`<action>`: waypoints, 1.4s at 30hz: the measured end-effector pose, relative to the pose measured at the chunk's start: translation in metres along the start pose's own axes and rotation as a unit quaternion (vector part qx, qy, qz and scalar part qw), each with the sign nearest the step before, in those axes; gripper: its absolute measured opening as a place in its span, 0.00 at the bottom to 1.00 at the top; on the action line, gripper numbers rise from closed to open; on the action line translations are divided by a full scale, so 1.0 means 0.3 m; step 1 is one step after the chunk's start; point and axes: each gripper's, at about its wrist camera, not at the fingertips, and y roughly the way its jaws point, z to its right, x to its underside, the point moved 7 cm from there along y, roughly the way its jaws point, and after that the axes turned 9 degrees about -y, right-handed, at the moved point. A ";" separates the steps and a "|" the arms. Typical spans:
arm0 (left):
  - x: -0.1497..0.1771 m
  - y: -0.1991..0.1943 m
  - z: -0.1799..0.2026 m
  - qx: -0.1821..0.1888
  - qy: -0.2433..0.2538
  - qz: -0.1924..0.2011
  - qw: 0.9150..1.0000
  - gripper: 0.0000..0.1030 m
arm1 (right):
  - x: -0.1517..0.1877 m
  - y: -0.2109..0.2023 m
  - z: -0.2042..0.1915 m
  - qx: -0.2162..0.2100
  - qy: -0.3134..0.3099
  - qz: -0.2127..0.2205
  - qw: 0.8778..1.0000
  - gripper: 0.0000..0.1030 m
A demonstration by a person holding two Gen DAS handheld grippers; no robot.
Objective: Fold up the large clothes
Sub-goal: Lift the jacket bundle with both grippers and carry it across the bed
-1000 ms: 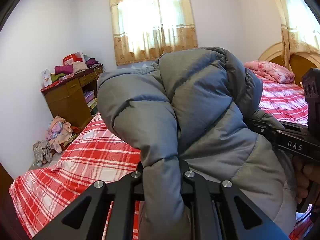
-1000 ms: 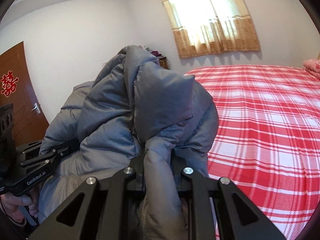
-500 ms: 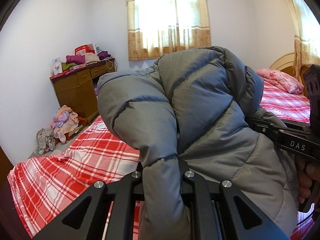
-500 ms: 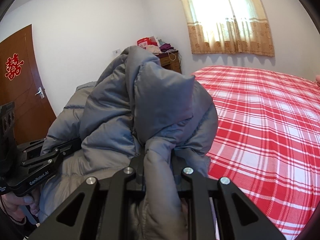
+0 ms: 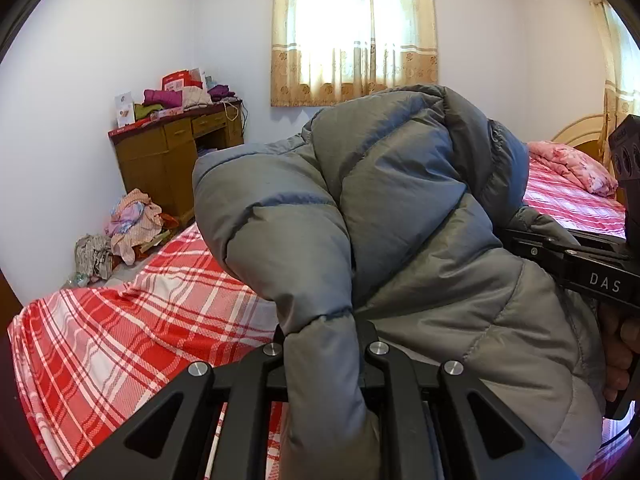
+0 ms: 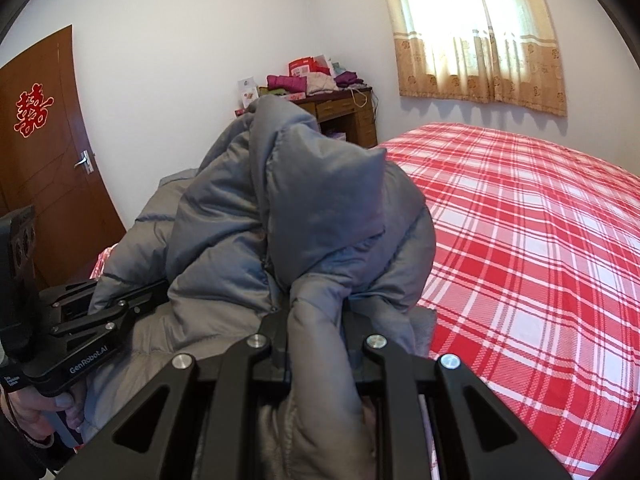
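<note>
Item: grey padded jacket [image 5: 400,208], bulky, held bunched in the air over the near edge of the red-checked bed [image 6: 520,240], not yet laid down. Left gripper [image 5: 324,344]: jaws nearly closed, pinching a quilted fold. Right gripper [image 6: 316,320]: likewise clamped on a fold. Two separate grips likely serve to spread the garment flat on the bedspread for folding. Wooden desk [image 5: 168,152] stands beyond the far corner.

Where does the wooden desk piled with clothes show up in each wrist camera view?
Left wrist view: the wooden desk stands at left against the wall, left of the grey puffer jacket.
Right wrist view: the desk is at upper centre, partly hidden behind the jacket.
Shared landmark: the curtained window, right of the desk in both.
</note>
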 end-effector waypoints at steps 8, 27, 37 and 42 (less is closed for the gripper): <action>0.038 0.044 -0.036 -0.004 -0.010 -0.010 1.000 0.11 | 0.037 0.062 0.008 -0.004 0.015 -0.024 1.000 0.19; 0.134 0.161 -0.152 -0.045 -0.036 -0.040 0.997 0.59 | 0.145 0.154 -0.018 0.008 0.028 -0.073 0.997 0.24; 0.151 0.190 -0.182 -0.059 -0.049 -0.044 0.996 0.74 | 0.162 0.180 -0.015 0.018 0.035 -0.081 0.996 0.33; 0.158 0.196 -0.186 -0.064 -0.054 -0.045 0.995 0.80 | 0.166 0.186 -0.010 0.019 0.038 -0.081 0.996 0.36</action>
